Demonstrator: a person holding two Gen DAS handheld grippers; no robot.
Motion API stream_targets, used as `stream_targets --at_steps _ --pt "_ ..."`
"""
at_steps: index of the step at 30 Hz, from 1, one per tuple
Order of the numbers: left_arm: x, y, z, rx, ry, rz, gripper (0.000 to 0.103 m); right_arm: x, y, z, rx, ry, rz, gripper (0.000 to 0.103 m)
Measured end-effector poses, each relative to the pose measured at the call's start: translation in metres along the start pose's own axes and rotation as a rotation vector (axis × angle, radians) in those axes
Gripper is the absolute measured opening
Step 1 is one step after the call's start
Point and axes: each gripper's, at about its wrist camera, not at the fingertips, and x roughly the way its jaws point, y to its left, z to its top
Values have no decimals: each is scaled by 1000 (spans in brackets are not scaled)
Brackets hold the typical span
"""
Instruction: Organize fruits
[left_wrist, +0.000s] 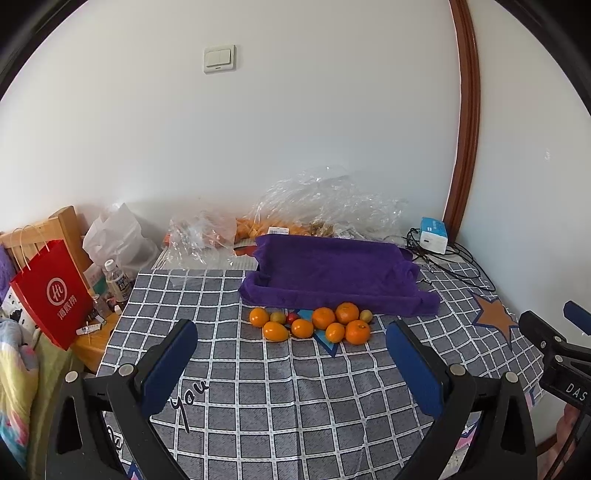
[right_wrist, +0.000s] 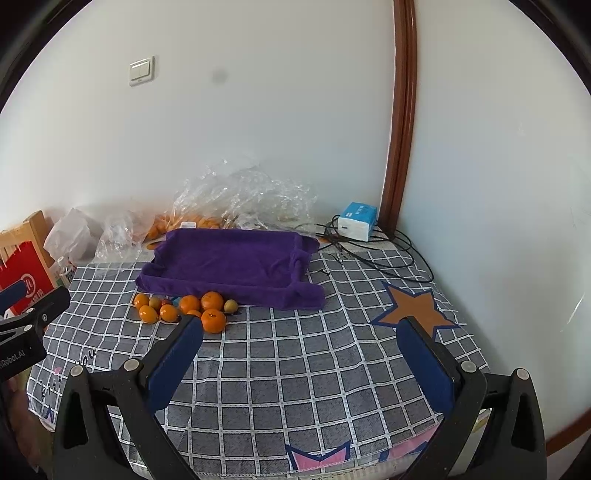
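A cluster of several fruits (left_wrist: 314, 324) lies on the checked tablecloth (left_wrist: 280, 398) just in front of a tray lined with a purple towel (left_wrist: 332, 273): orange mandarins (left_wrist: 347, 313), small yellow-green fruits (left_wrist: 365, 315) and one small red fruit (left_wrist: 292, 317). The tray looks empty. My left gripper (left_wrist: 291, 328) is open and empty, hovering in front of the fruits. My right gripper (right_wrist: 301, 323) is open and empty, to the right of the fruit cluster (right_wrist: 184, 306) and in front of the purple tray (right_wrist: 229, 258).
Crumpled clear plastic bags (left_wrist: 325, 203) holding more oranges lie behind the tray by the wall. A white and blue box (left_wrist: 433, 234) and black cables (left_wrist: 454, 266) sit at back right. A red paper bag (left_wrist: 51, 291), a bottle (left_wrist: 116, 280) and a white bag (left_wrist: 118, 236) stand off the left edge.
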Motion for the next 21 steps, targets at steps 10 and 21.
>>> stream_targets --at_steps 10,21 --pt "1 -2 0 -1 5 0 103 0 2 0 -6 -2 2 103" --pt "2 -3 0 -2 6 1 103 0 1 -1 -5 -1 2 103"
